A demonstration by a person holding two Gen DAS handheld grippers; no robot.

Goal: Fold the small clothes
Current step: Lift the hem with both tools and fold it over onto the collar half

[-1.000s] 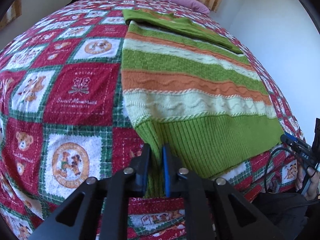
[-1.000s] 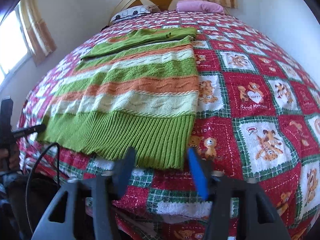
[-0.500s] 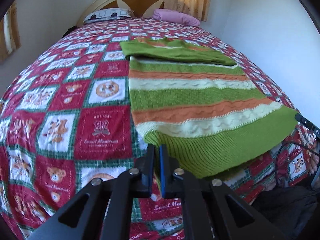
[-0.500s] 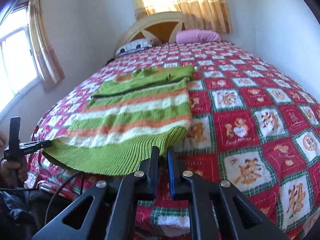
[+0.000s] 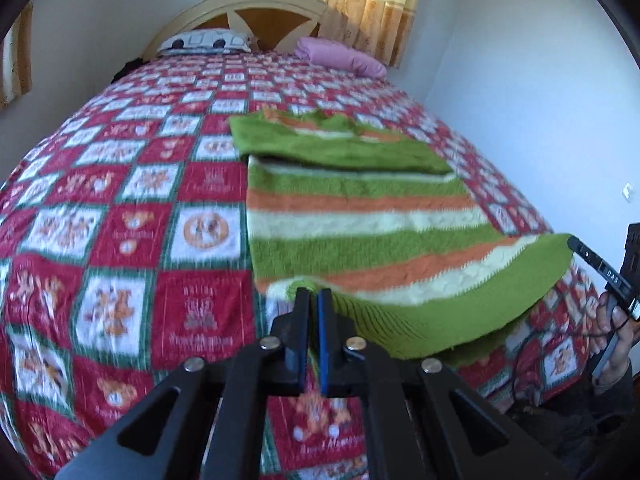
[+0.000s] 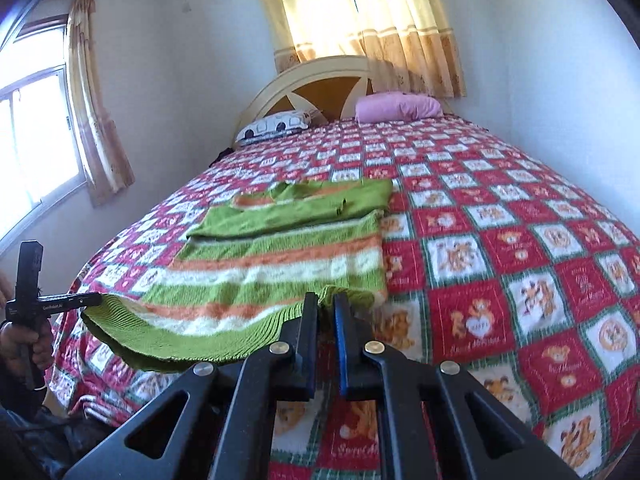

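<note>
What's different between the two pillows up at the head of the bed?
The pink pillow is one plain colour; the white pillow carries dark, rounded markings. The pink one lies on the right side by the curtain, the white one on the left, and the white one looks flatter. Both rest at the headboard on the red patchwork bedspread, far beyond the striped sweater.

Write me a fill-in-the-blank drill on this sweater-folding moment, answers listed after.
1. Both grippers are pinching the sweater's ribbed ____ hem.
2. The left gripper and right gripper hold that hem ____ the quilt.
3. The sleeves lie folded across the sweater's ____ end.
4. The pillow near the headboard is ____.

Answers: green; above; far; pink
</note>
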